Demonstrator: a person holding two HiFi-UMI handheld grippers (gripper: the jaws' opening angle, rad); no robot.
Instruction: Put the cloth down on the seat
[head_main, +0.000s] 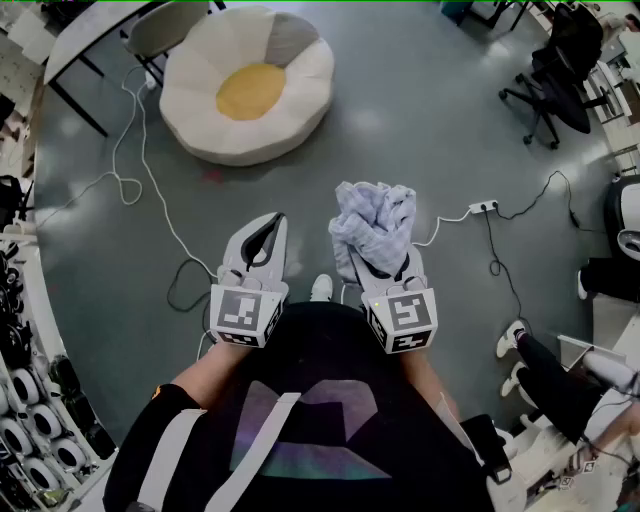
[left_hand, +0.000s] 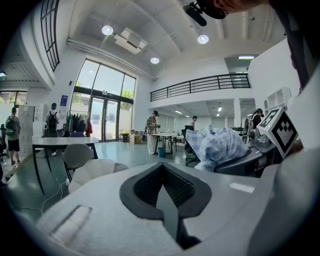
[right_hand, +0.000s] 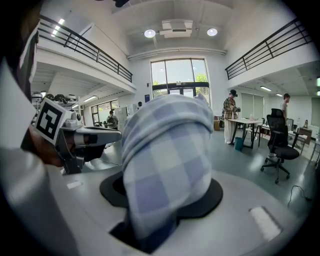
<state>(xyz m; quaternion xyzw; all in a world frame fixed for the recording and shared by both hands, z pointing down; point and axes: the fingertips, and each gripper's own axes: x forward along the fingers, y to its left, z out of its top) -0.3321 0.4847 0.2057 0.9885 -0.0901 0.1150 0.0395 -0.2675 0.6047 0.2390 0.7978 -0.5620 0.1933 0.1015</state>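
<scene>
- Currently the cloth (head_main: 373, 222) is clamped in the right gripper (head_main: 375, 258), well apart from the far-left seat (head_main: 200, 95).
- The left gripper (head_main: 275, 225) is closed together, empty.
- Release should be delayed until the cloth is above the seat.

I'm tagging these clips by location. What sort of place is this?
Probably an open-plan office or lab hall, not a home. It has a railed mezzanine beside tall windows, a rolling office chair, and a work table out in the open.
</scene>
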